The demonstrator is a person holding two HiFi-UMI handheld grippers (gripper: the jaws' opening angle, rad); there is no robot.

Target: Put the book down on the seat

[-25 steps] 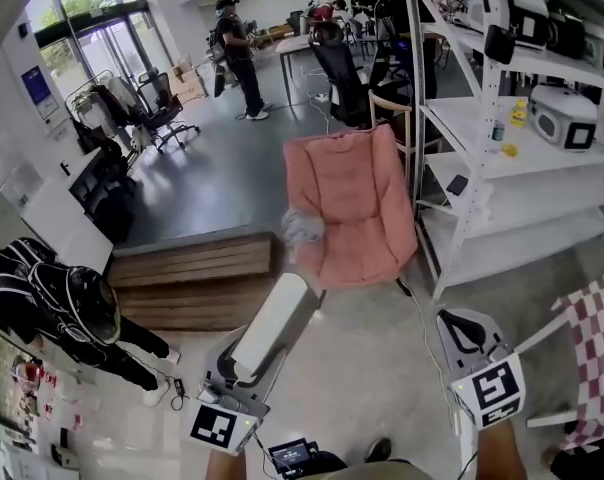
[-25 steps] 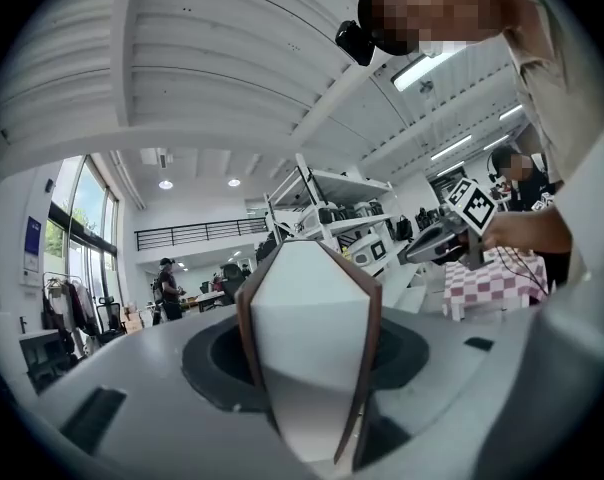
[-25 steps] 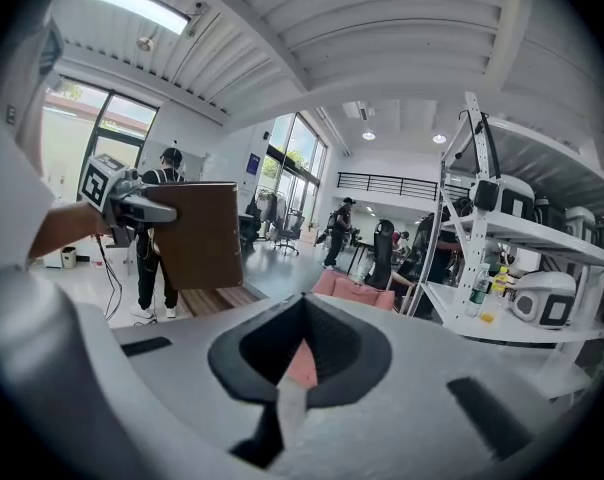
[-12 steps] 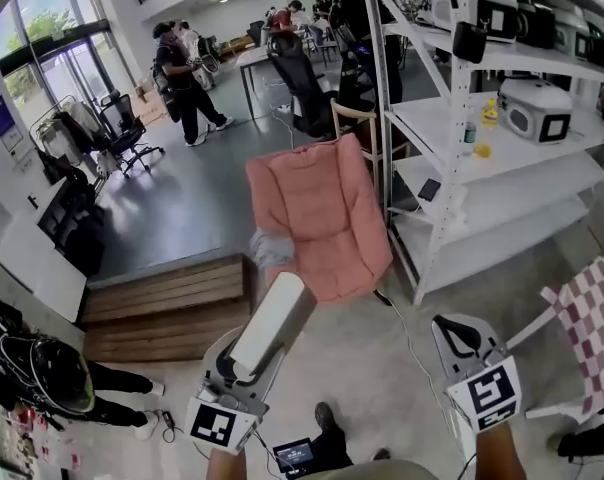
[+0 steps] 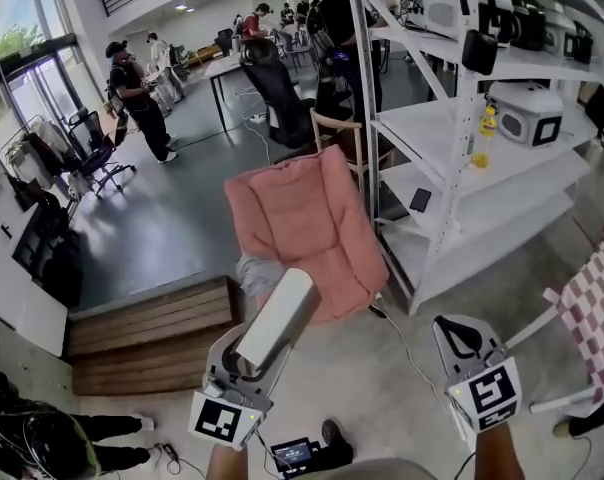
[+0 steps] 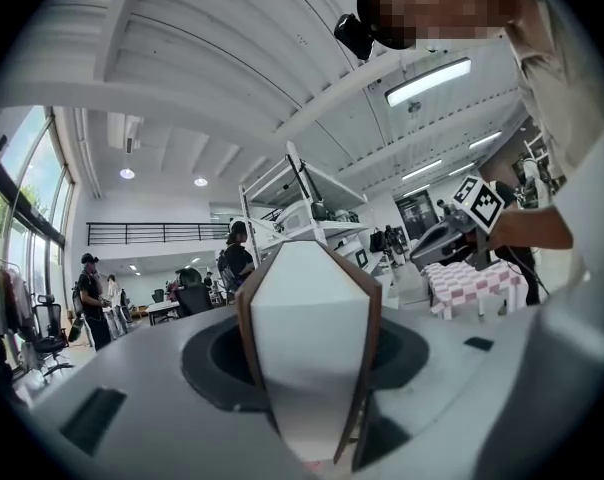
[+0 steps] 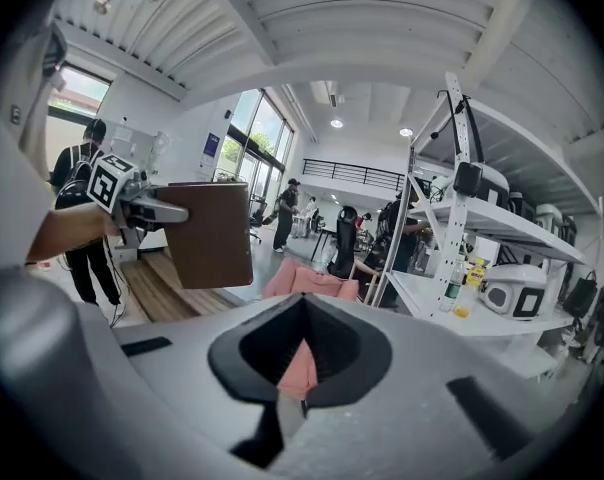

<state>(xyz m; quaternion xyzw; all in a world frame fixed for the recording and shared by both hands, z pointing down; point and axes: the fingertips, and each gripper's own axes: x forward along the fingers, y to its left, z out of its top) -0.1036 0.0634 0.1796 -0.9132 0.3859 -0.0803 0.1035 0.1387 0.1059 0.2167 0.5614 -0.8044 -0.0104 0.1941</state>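
A pink padded armchair (image 5: pixel 302 218) stands on the floor ahead, its seat facing me. My left gripper (image 5: pixel 250 356) is shut on a book (image 5: pixel 274 320) with brown covers and a white page edge, holding it raised and pointed toward the chair's front. In the left gripper view the book (image 6: pixel 307 348) fills the space between the jaws. In the right gripper view I see the book's brown cover (image 7: pixel 210 233) held up at the left, with the armchair (image 7: pixel 307 280) beyond. My right gripper (image 5: pixel 460 340) hangs at the lower right, jaws together and holding nothing.
White metal shelving (image 5: pixel 462 168) with devices stands just right of the armchair. A low wooden step (image 5: pixel 152 333) lies to its left. A checkered cloth (image 5: pixel 592 313) over a white frame is at the far right. A wooden chair (image 5: pixel 334 128) and several people are farther back.
The armchair has drifted left and grown larger in the head view as I came closer. Both grippers keep the same pose, and the book stays in the left one.
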